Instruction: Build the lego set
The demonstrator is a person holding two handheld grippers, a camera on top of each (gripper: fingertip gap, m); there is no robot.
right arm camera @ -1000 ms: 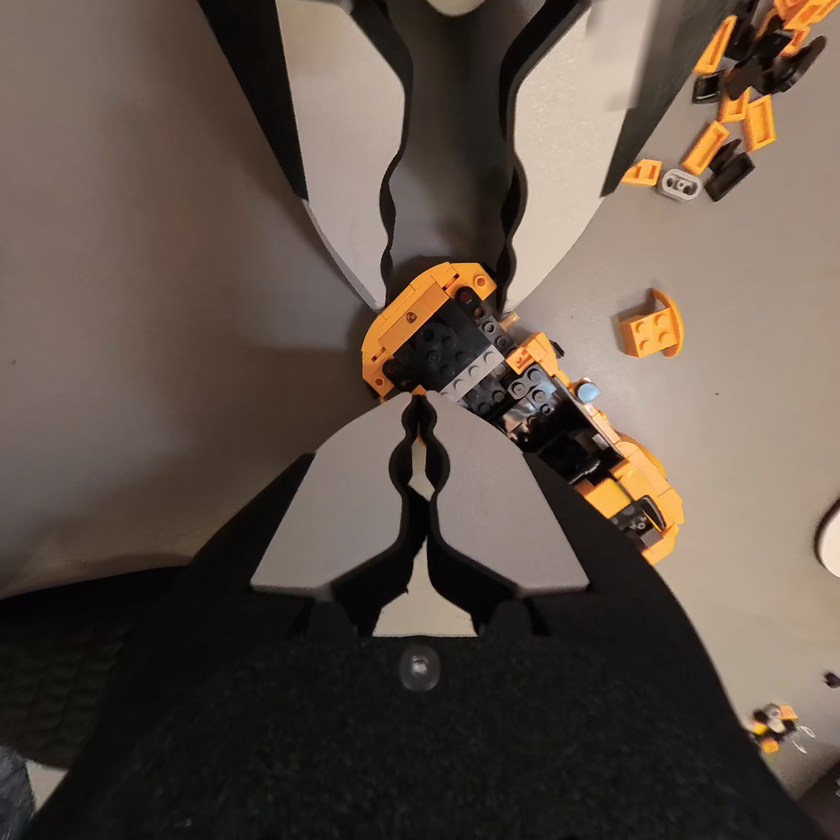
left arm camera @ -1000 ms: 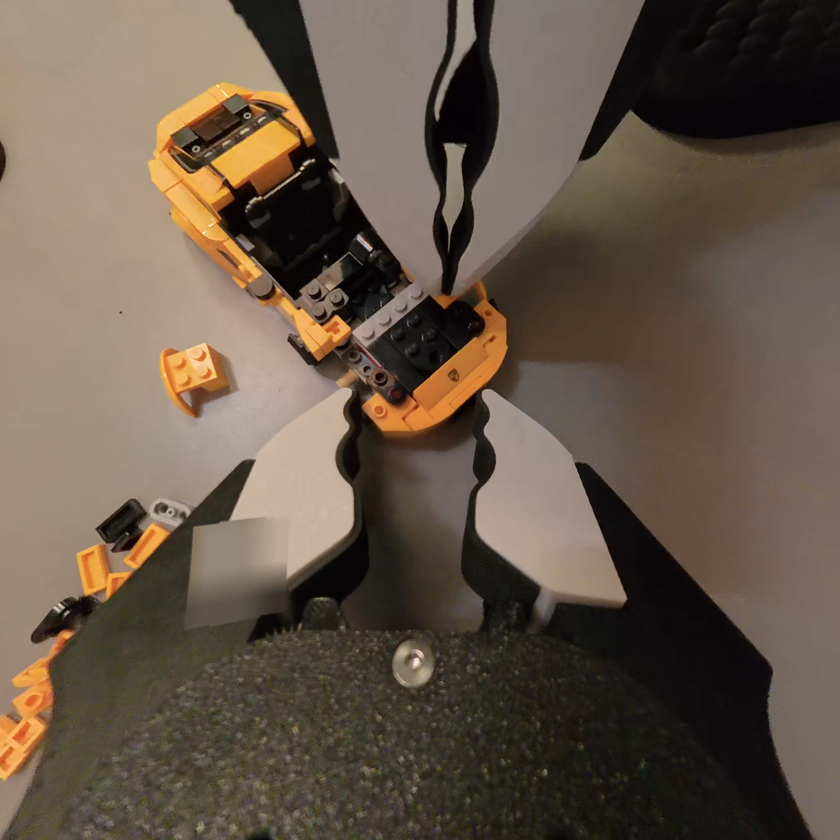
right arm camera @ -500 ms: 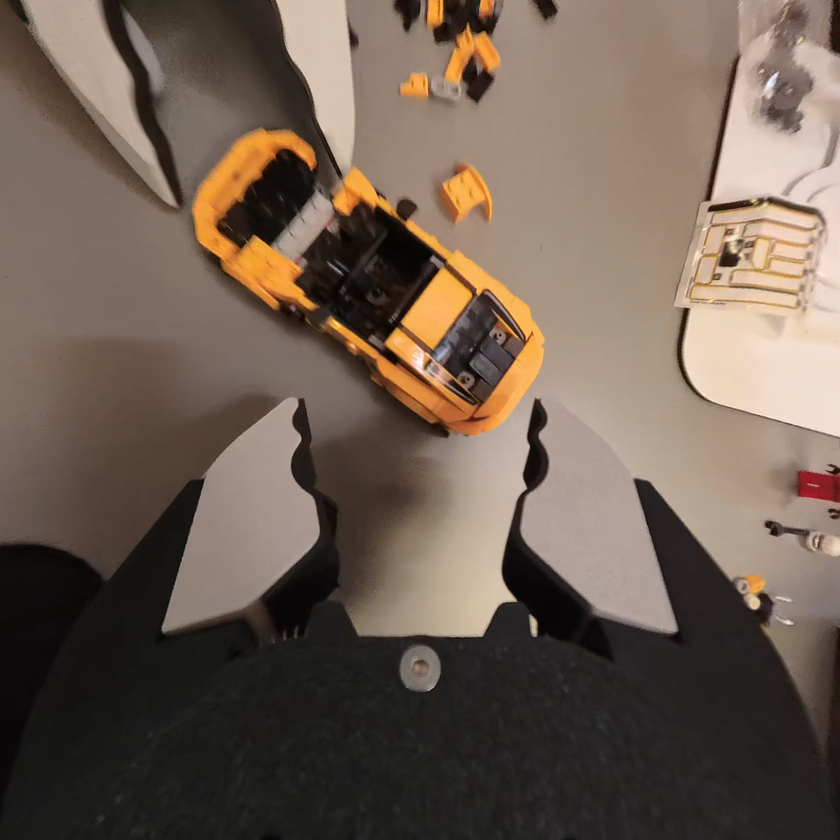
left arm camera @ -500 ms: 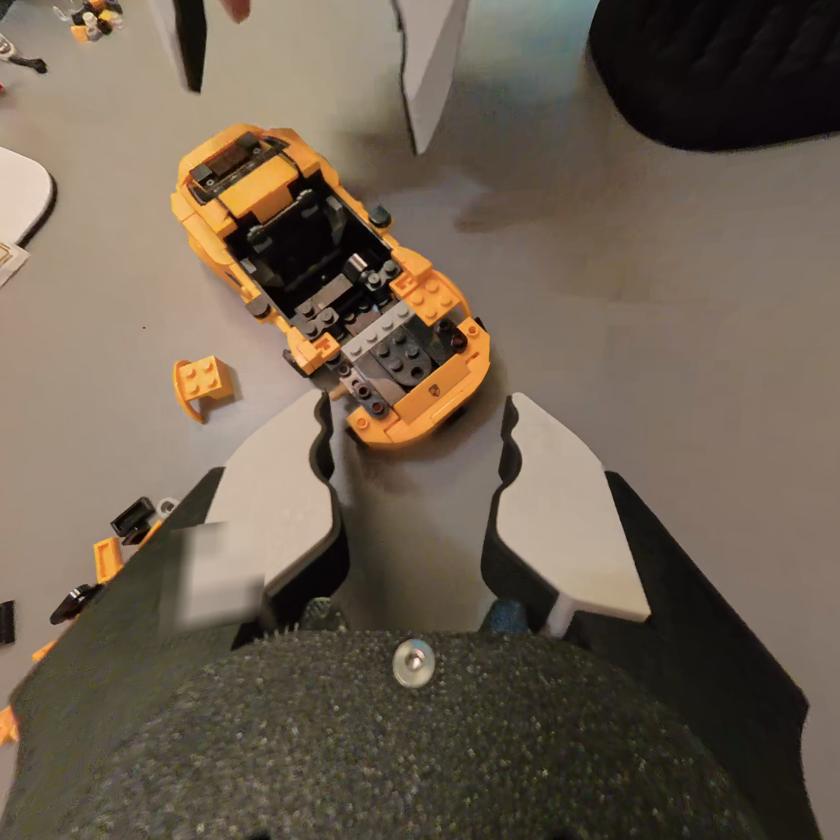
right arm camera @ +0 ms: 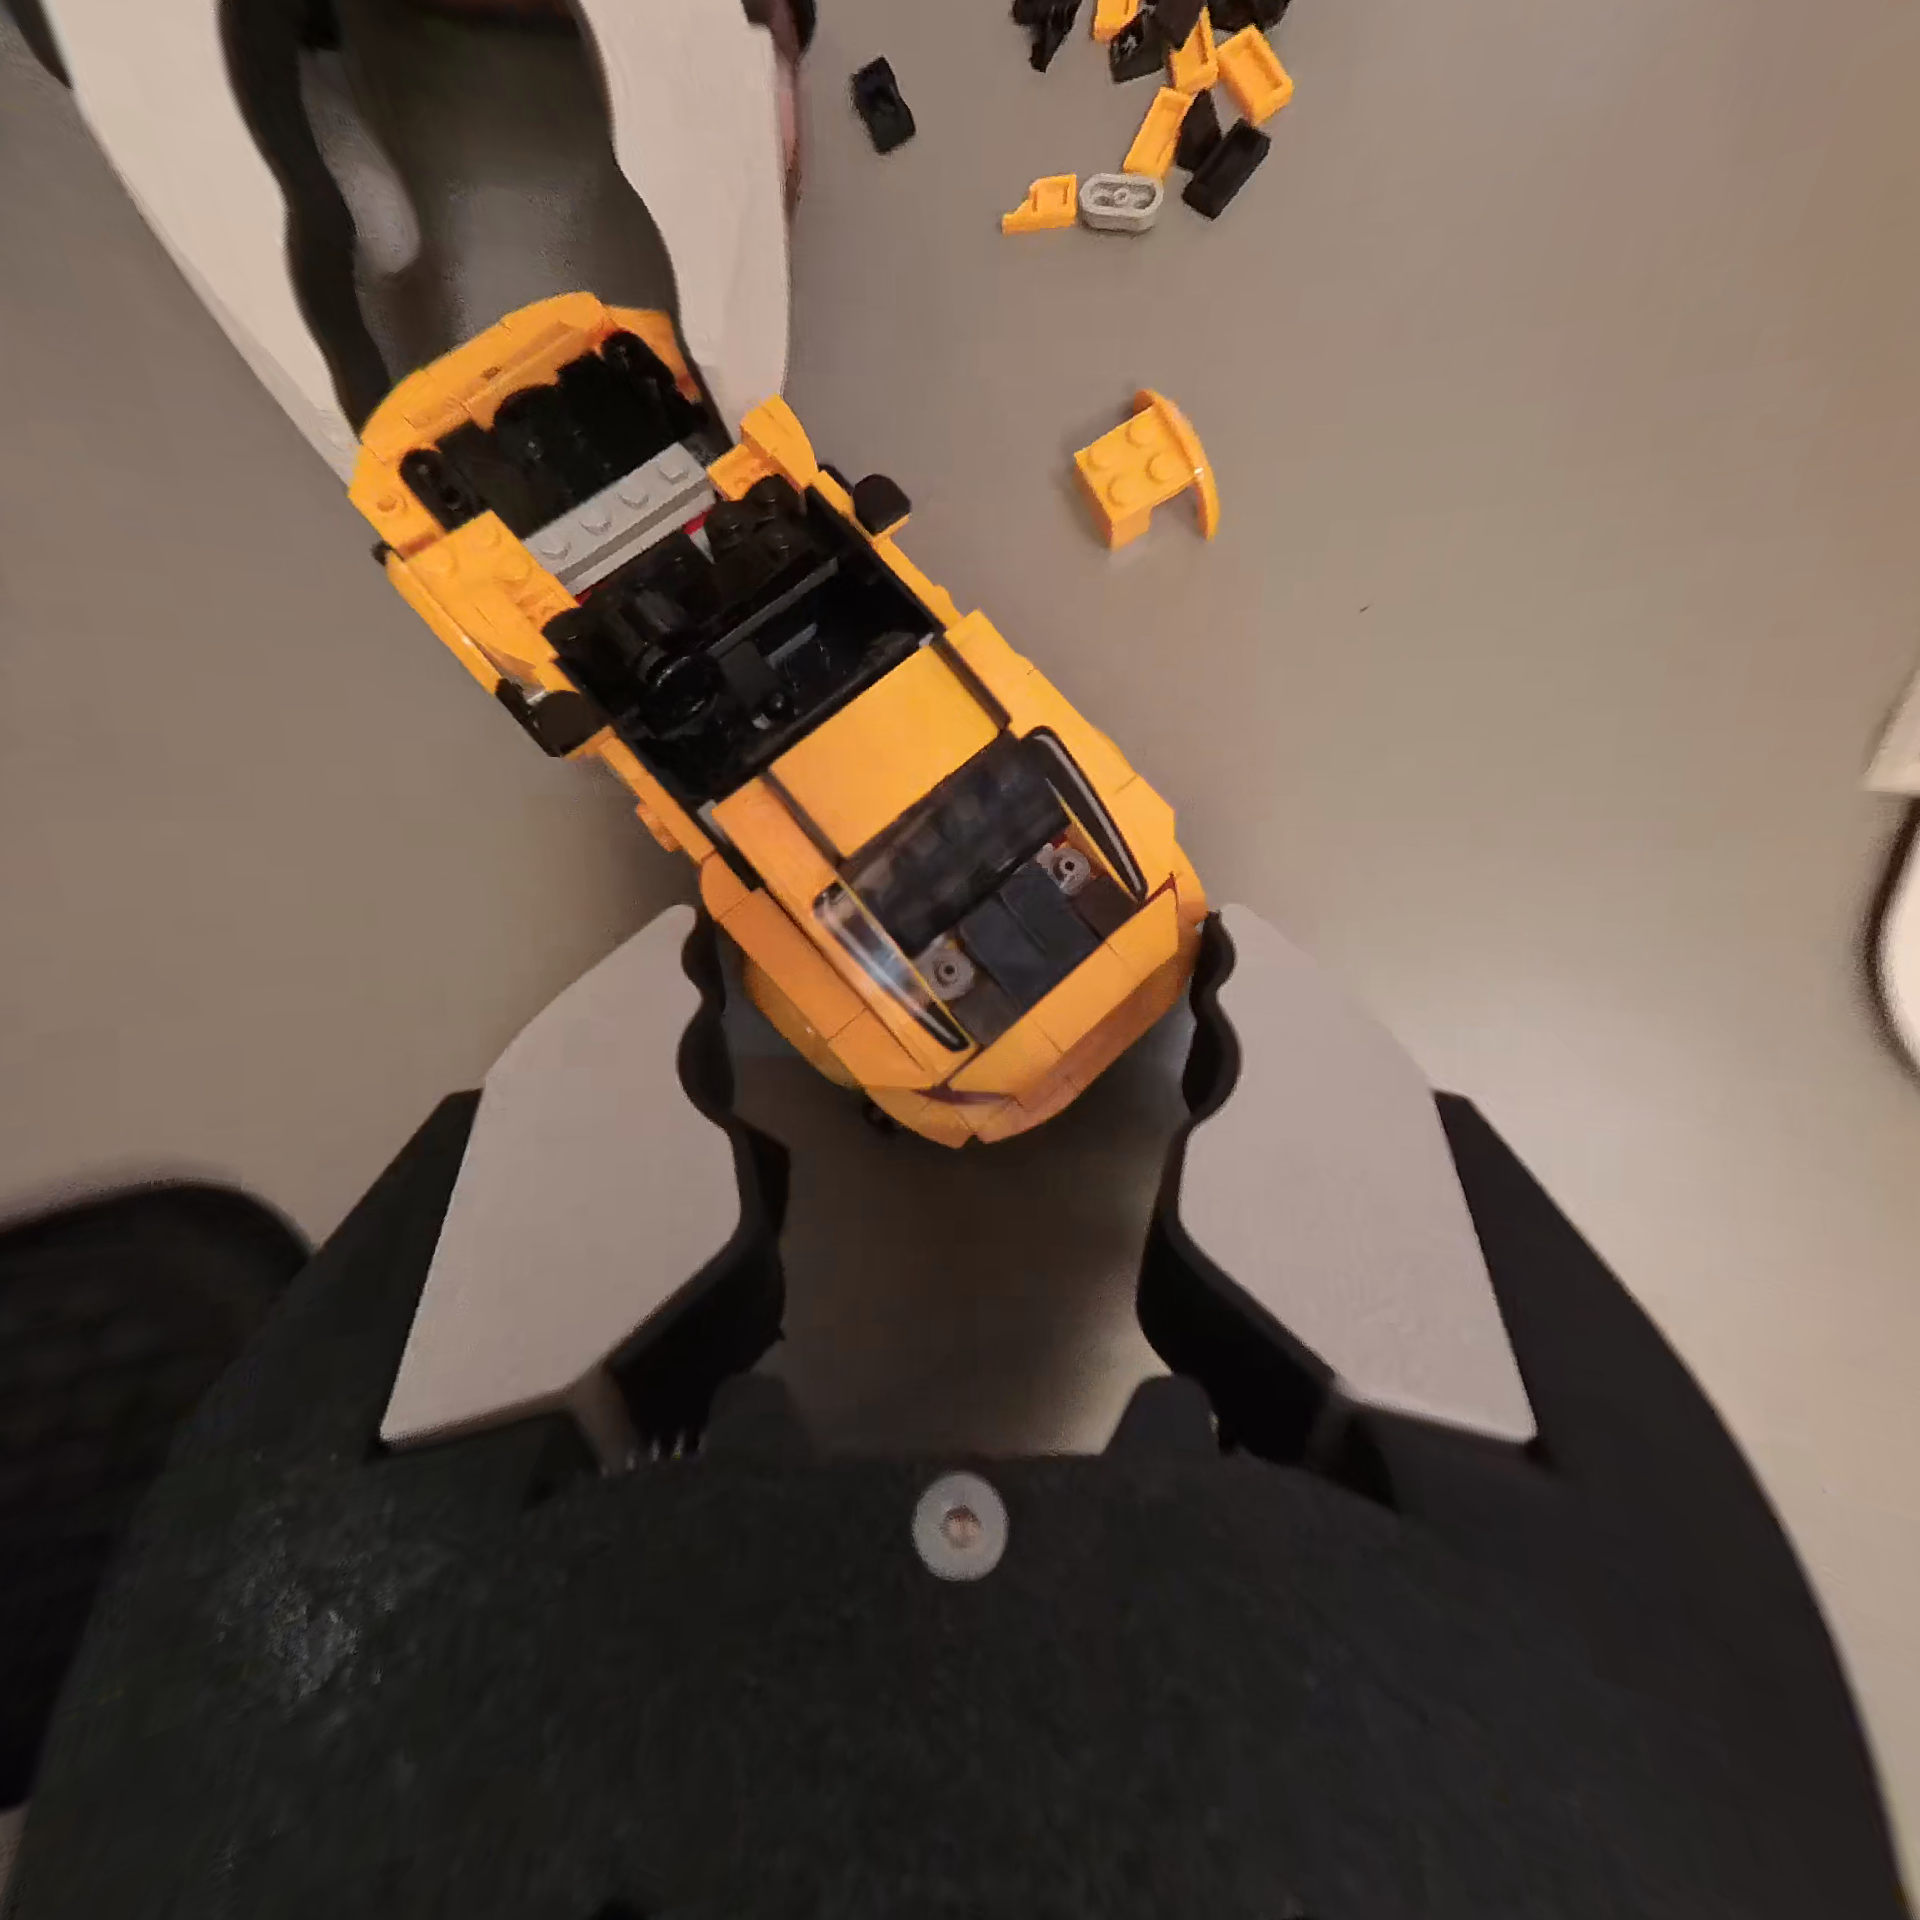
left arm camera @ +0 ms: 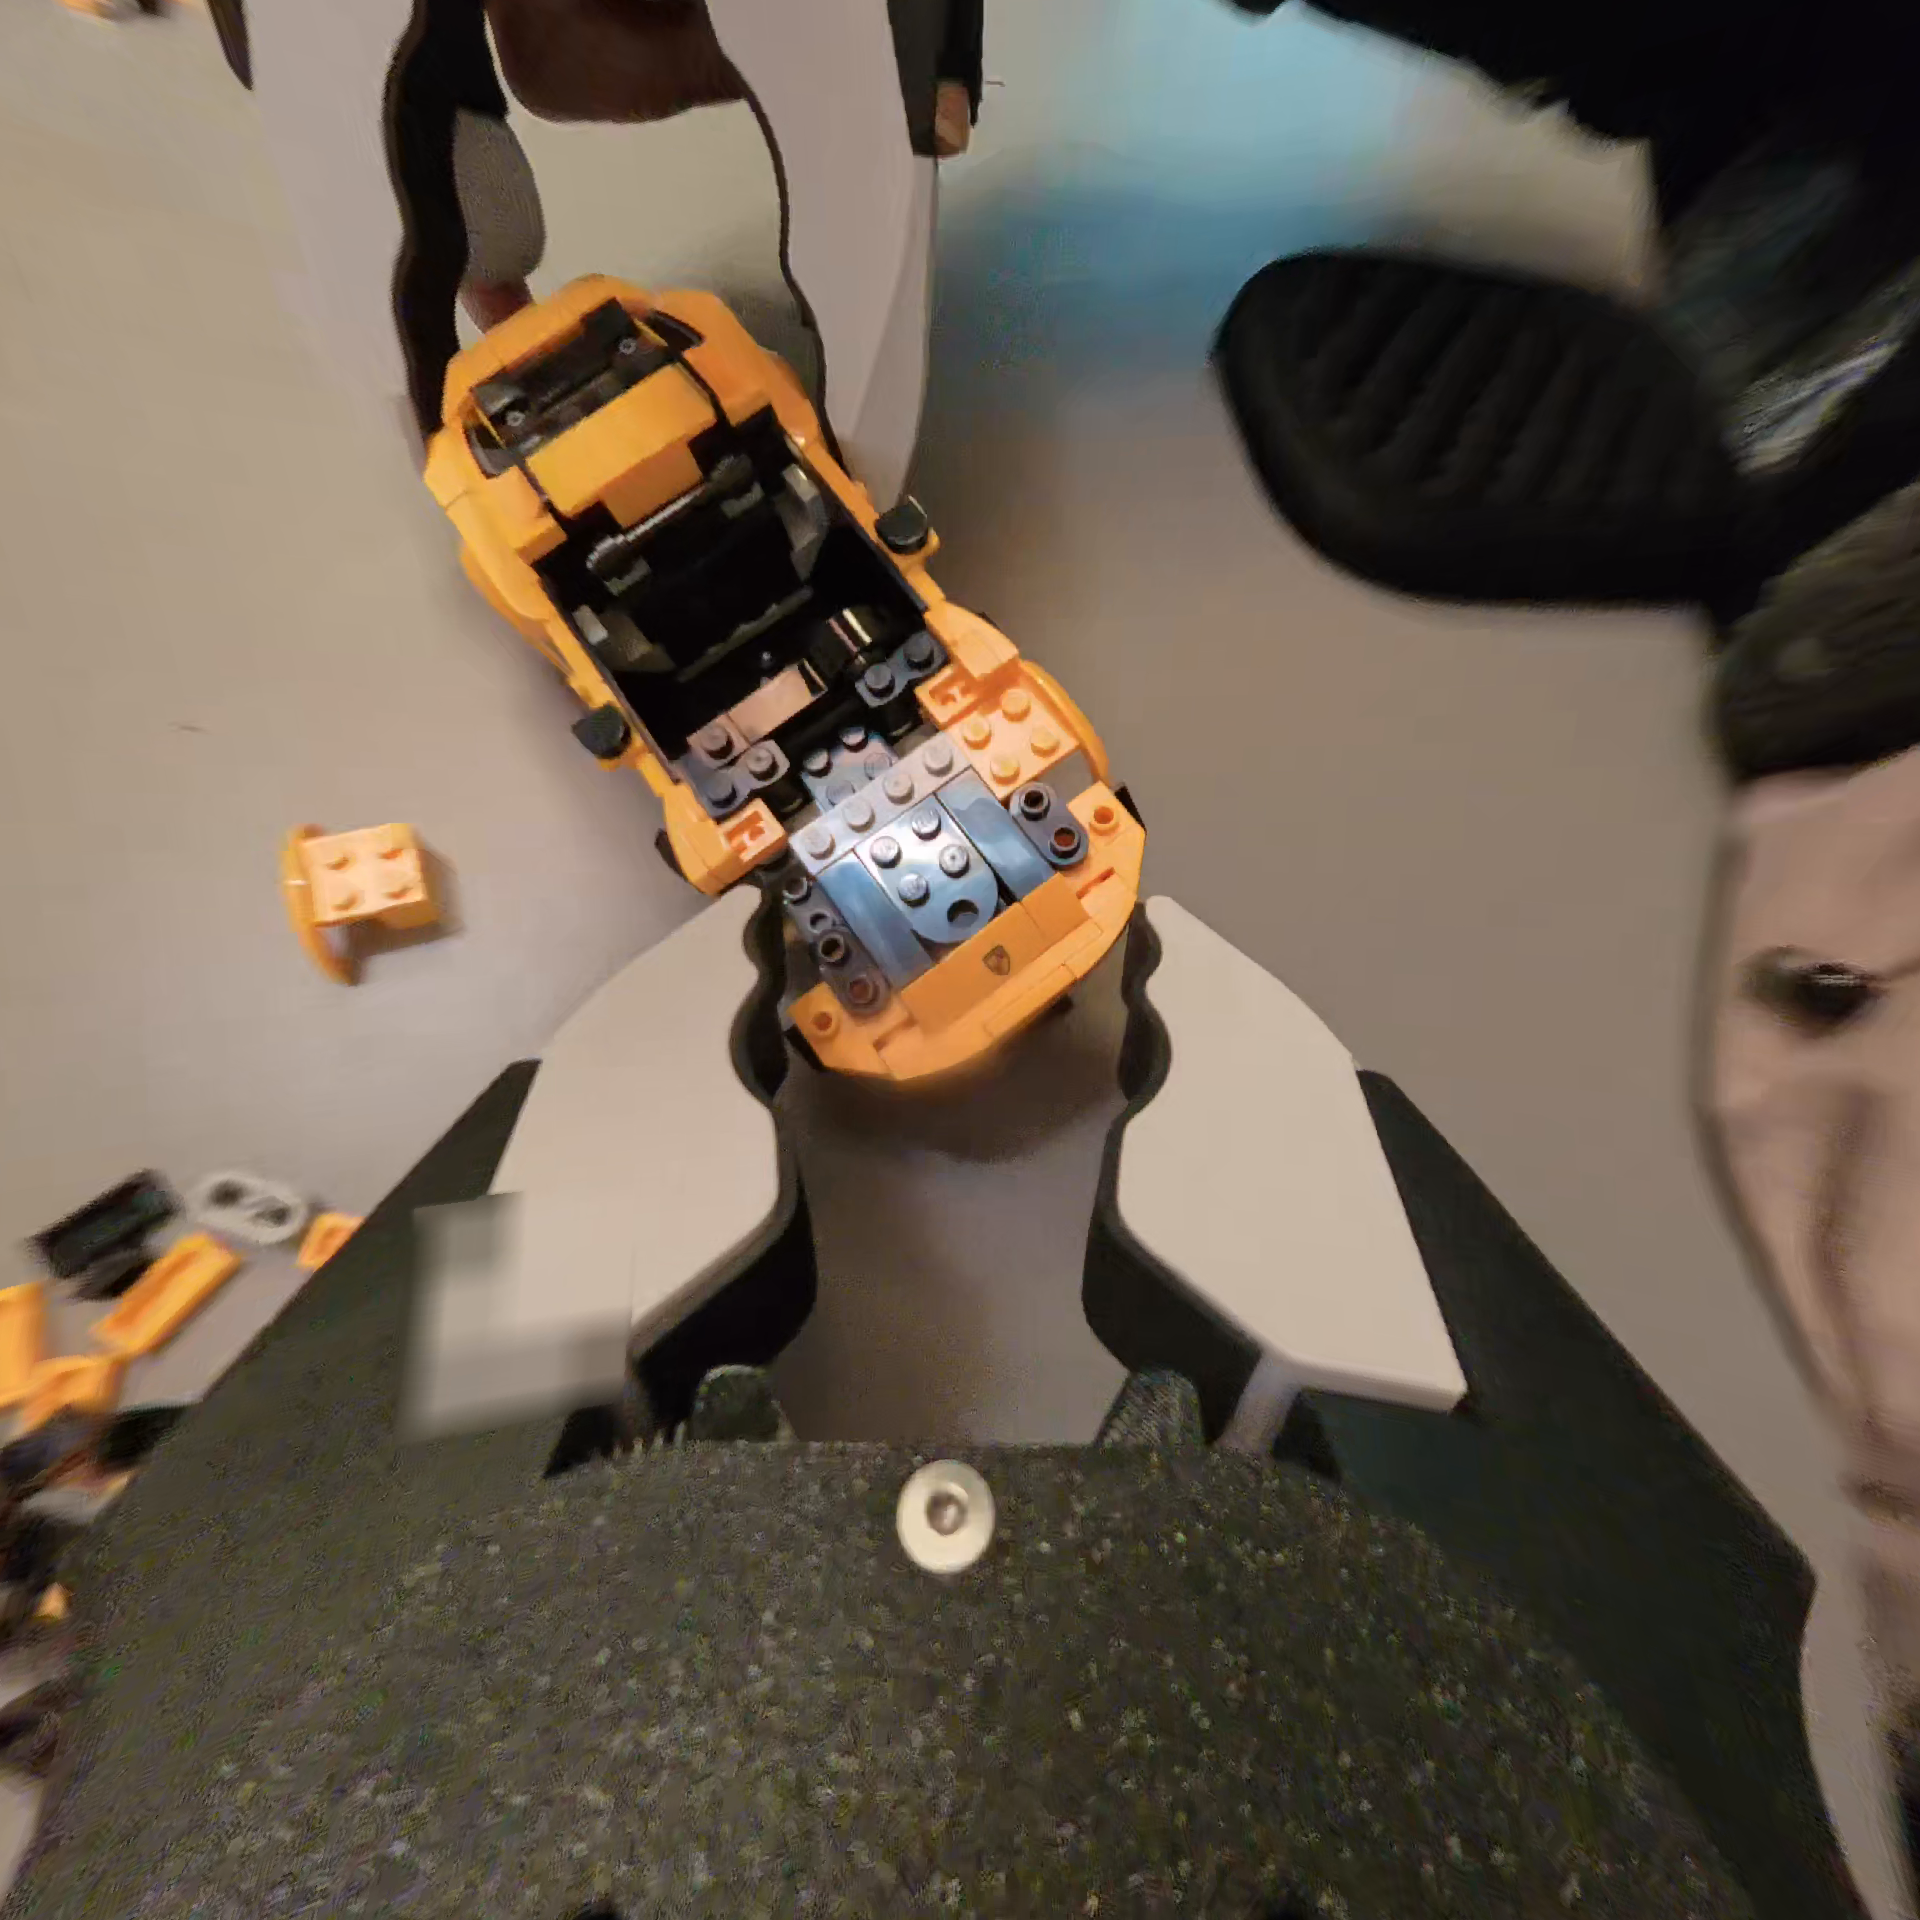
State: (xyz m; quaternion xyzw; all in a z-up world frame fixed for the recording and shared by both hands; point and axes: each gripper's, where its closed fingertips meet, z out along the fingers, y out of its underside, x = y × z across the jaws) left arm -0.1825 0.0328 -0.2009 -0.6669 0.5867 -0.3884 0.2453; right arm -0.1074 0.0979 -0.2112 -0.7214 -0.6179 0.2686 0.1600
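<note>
The orange and black lego car [left arm camera: 727, 582] lies on the grey table with its cabin open and bare studs on the hood. My left gripper [left arm camera: 951, 935] is open, and its fingers straddle the car's nose, close on both sides. My right gripper [right arm camera: 951, 935] is open and straddles the car's [right arm camera: 831, 748] rear end the same way. I cannot tell whether the fingers touch the car. Each gripper also shows at the far end of the other's view, the right gripper [left arm camera: 644, 343] and the left gripper [right arm camera: 561, 416]. A loose orange wheel-arch piece [left arm camera: 358, 883] lies beside the car and also shows in the right wrist view [right arm camera: 1143, 468].
Several small orange, black and grey loose pieces [right arm camera: 1174, 114] lie in a pile, also at the left edge of the left wrist view [left arm camera: 135, 1299]. A black ribbed pad [left arm camera: 1455, 436] lies beyond the car. A white sheet edge [right arm camera: 1901, 883] shows at the right. My left gripper's tips are some 7 cm from the loose orange wheel-arch piece [left arm camera: 358, 883]. Look for it in the right wrist view [right arm camera: 1135, 458] too.
One second ago my right gripper was shut over the hood. It pulled back, opened and came to the car's rear. My left gripper backed off, then moved in around the nose again.
</note>
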